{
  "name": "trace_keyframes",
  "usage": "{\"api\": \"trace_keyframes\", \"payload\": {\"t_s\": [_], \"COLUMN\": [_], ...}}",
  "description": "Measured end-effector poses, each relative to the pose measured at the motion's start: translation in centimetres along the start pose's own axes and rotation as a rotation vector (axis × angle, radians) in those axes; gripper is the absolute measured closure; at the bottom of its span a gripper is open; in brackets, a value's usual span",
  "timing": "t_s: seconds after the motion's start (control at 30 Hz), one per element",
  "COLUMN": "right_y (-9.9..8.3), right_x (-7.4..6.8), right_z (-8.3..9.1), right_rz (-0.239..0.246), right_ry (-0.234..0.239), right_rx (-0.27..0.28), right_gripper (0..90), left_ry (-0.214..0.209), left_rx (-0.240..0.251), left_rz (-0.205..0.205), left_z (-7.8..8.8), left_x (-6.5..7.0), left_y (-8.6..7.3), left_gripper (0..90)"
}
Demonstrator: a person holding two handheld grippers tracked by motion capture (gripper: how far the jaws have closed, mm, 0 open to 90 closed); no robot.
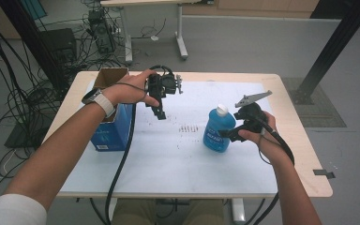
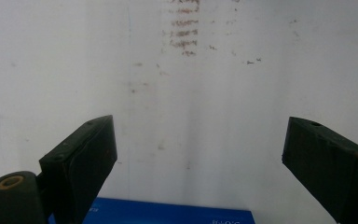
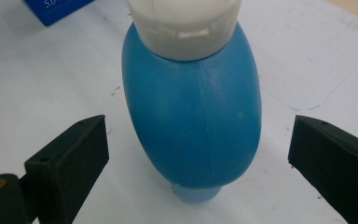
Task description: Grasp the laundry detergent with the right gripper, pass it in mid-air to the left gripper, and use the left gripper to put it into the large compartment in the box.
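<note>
1. The bench (image 1: 304, 154) is a light wooden top, covered largely by a white sheet (image 1: 178, 159) marked with small dark stains.
2. A blue bottle (image 1: 218, 131) with a white cap is stood upright on the sheet, right of centre.
3. An open-topped blue box (image 1: 114, 126) is placed at the left edge.

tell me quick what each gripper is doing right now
left gripper: open, holding nothing, above the white sheet.
right gripper: open, jaws either side of the blue bottle, not touching it.
</note>
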State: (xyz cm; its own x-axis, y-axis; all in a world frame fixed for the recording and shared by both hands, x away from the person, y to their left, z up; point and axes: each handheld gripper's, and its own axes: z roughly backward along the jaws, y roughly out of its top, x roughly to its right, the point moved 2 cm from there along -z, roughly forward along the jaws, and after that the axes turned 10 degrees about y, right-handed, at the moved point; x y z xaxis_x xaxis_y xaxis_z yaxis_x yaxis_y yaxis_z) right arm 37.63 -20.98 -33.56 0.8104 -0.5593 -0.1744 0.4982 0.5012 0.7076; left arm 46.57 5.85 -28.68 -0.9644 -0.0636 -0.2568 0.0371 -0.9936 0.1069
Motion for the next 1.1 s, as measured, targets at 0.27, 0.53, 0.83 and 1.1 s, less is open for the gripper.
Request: {"api": "trace_keyframes", "payload": {"t_s": [0.27,0.53,0.83,1.1], "right_y": [-0.3,-0.7,-1.2,-1.4], "right_x": [0.0,0.2,0.3,0.4], "right_z": [-0.3,-0.7,-1.0,-1.1], "right_rz": [0.000,0.002,0.001,0.004], "right_ry": [0.000,0.007,0.010,0.010], "right_rx": [0.026,0.056,0.109,0.131], "right_gripper": [4.8,4.9,4.8,4.8], "left_ry": [-0.004,-0.006,-0.006,-0.007], "left_rx": [0.003,-0.001,-0.001,-0.002], "left_rz": [0.000,0.007,0.004,0.002], "left_z": [-0.1,-0.2,-0.2,-0.3], "left_x": [0.0,0.0,0.1,0.1], "left_y": [0.0,-0.1,-0.1,-0.1], "left_gripper": [10.3,10.4,10.4,10.4]}}
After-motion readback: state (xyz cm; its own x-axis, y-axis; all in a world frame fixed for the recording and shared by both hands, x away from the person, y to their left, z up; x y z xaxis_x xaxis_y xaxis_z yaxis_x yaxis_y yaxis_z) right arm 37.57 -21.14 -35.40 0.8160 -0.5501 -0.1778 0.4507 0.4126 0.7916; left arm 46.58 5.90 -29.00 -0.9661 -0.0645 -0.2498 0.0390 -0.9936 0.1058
